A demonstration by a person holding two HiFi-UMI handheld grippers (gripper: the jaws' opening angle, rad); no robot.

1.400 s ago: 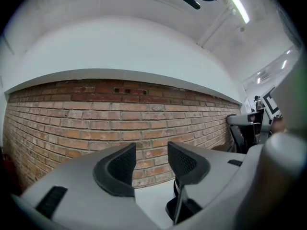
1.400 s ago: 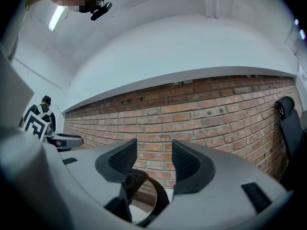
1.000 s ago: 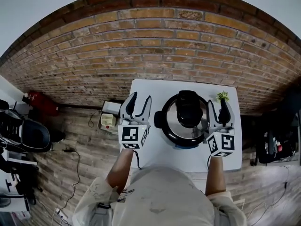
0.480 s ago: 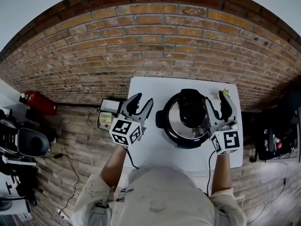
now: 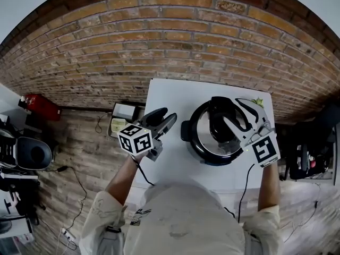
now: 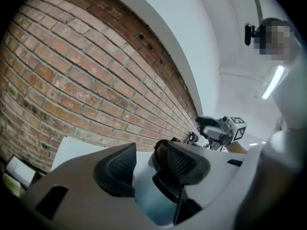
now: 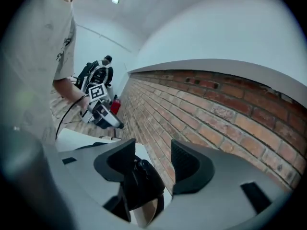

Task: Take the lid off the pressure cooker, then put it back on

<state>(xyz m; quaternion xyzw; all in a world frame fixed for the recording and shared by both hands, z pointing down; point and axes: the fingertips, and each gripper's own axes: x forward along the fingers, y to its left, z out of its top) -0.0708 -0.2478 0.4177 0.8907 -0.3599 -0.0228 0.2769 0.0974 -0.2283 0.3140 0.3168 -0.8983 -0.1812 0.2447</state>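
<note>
Green plant (image 5: 258, 101) behind pressure cooker (image 5: 201, 140)

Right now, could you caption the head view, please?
Right gripper, fingers opening around cooker lid handle; left gripper open alongside.

Counted:
- tabletop (image 5: 170, 97): 1, white.
- pressure cooker (image 5: 185, 132): 1.
- lid (image 5: 203, 142): 1, sat on cooker, with 1 black handle (image 5: 217, 126).
- small green plant (image 5: 258, 101): 1.
- grippers: 2, left gripper (image 5: 166, 115) and right gripper (image 5: 231, 110).
- jaws: 2 per gripper, 4 total. Right pair were opening, handle between them.
- marker cubes: 2, 1 per gripper.
- person (image 5: 186, 217): 1.
- brick wall (image 5: 159, 41): 1.
- floor items: 1 red canister (image 5: 40, 106), 1 white box (image 5: 125, 110).
</note>
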